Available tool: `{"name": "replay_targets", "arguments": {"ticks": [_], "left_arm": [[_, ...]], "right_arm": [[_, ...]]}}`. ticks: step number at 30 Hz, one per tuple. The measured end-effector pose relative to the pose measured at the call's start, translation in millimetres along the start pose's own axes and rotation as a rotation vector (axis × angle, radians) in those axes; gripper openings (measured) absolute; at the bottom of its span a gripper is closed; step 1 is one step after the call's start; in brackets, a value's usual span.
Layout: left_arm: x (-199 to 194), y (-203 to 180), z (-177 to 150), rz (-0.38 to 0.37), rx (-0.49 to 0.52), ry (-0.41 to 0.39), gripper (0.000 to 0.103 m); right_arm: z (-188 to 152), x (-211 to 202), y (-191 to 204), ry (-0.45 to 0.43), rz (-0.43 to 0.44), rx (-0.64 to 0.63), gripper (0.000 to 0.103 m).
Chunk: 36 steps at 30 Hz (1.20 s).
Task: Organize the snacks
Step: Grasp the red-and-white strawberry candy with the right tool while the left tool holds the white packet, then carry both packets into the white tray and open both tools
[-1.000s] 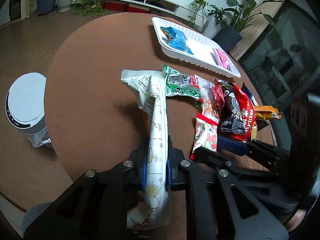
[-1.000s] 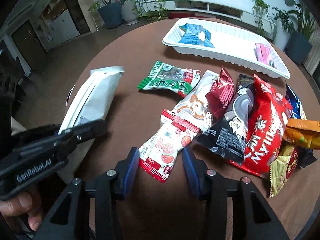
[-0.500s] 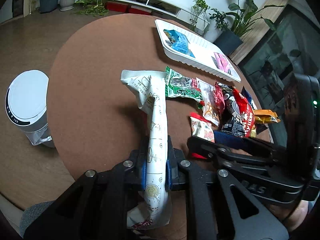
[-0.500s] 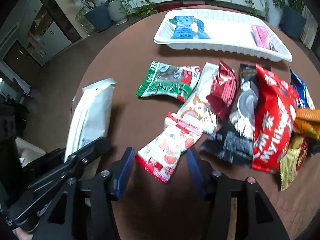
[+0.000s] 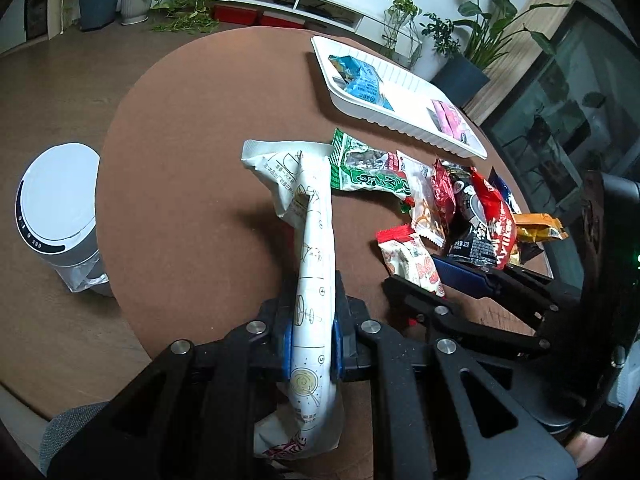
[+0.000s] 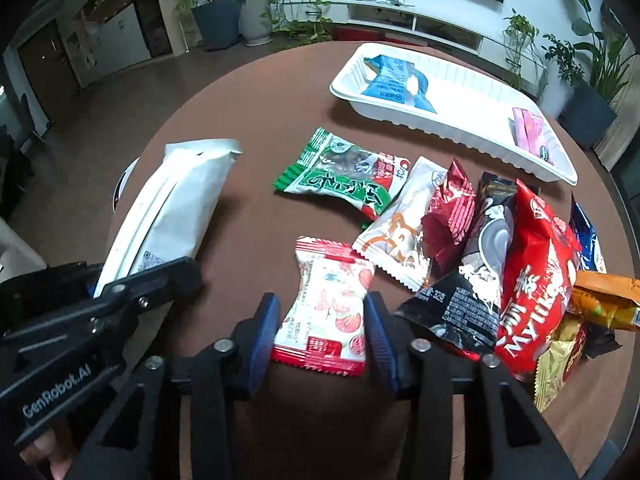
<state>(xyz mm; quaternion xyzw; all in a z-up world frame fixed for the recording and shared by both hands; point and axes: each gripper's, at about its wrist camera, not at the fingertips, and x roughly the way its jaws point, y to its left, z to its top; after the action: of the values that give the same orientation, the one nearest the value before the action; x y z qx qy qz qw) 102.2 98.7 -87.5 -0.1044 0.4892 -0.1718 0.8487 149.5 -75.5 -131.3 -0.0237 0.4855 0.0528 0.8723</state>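
Round brown bench (image 6: pixel 248 128), matt and bare on its left half. Wood-look floor around it; white bin (image 5: pixel 56 216) with a clear liner on the floor beside the bench. Along the far wall a low white media unit (image 6: pixel 404 20), potted plants (image 6: pixel 216 20) at both ends, a dark screen above.

White ribbed tray (image 6: pixel 452 120) at the far right of the bench — blue packet (image 6: pixel 396 84) at one end, pink packet (image 6: pixel 530 136) at the other.

Loose snacks in a row nearer the front: green-and-red packet (image 6: pixel 340 176), white-and-orange packet (image 6: pixel 404 228), dark red packet (image 6: pixel 452 208), black packet (image 6: pixel 476 264), large red bag (image 6: pixel 536 288), blue, orange and gold packets crowded at the right edge.

Left gripper (image 5: pixel 310 344): clamped tight on a long white bag (image 5: pixel 312 240), raised clear of the bench, top end tilted away.

Right gripper (image 6: pixel 320 336): jaws just closing, blue pads (image 6: pixel 264 336) either side of the strawberry-print packet (image 6: pixel 328 304) lying flat on the bench — pads at its edges; firm contact not clear.
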Motion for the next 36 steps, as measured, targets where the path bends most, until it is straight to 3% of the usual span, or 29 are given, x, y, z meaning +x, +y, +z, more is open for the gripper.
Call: {"name": "replay_targets", "arguments": {"ticks": [6,16,21,27,36], "left_arm": [[1,-1,0,0.002,0.006,0.002,0.012],[-4,-7,-1,-0.048,0.004,0.005,0.012],[-12,-14,11,-0.082,0.005,-0.009,0.012],[-19,-38,54,-0.094,0.060,-0.050,0.012],[-2,-84,152,-0.077,0.151,-0.094,0.012]], "right_arm": [[-13,-9,-11,0.003,0.057,0.027,0.033],[-35,-54,-32,-0.057,0.220,0.130,0.032],[-35,-76,-69,-0.087,0.340,0.247,0.032],[-23,-103,-136,-0.159,0.378,0.377,0.032],[23,-155,-252,-0.323,0.247,0.474,0.032]]}}
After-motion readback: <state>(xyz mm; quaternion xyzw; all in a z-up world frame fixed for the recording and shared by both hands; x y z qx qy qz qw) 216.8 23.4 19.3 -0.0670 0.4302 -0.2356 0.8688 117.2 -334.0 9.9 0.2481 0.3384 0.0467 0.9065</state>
